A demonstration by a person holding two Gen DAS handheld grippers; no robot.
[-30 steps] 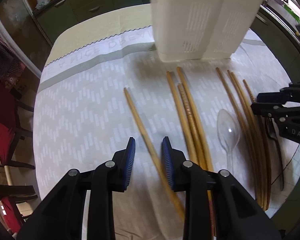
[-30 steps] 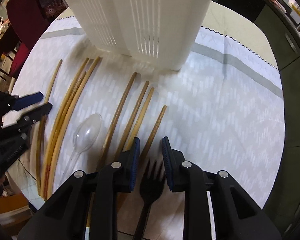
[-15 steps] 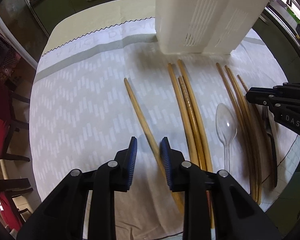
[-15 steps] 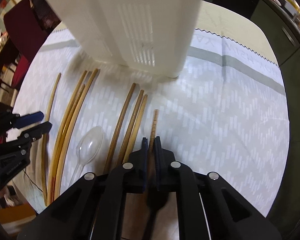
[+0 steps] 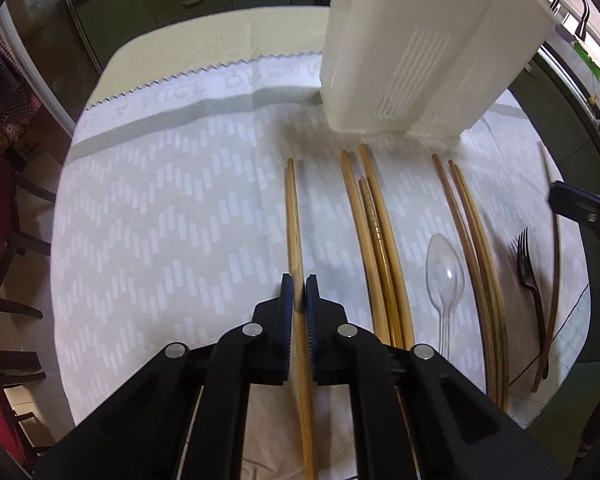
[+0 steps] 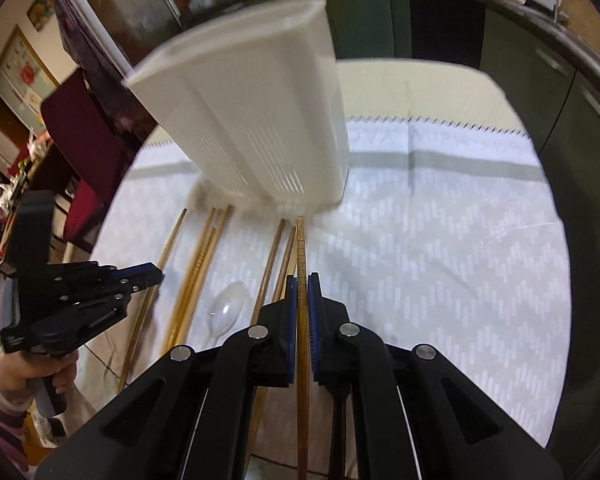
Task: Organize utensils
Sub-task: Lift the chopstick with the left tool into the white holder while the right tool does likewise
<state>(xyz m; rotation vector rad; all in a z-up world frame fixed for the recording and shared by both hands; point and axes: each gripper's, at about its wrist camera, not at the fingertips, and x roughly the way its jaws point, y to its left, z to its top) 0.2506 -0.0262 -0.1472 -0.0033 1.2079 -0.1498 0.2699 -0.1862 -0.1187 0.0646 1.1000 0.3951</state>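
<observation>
Nearest, the left gripper (image 5: 299, 292) has its jaws clamped on one wooden chopstick (image 5: 293, 216) at lower centre; likewise the right gripper (image 6: 302, 292) pinches a ridged chopstick (image 6: 300, 248), probably to carry each onward; further up, more utensils lie in rows on the counter (image 5: 160, 240); beyond stands the white slotted holder (image 6: 260, 136), its contents hidden.

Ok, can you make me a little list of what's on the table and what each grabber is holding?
left gripper: shut on a wooden chopstick
right gripper: shut on a ridged chopstick
white holder: stands upright at the far side
clear plastic spoon: lies among the chopsticks
black fork: lies near the table edge
tablecloth: white, patterned
</observation>
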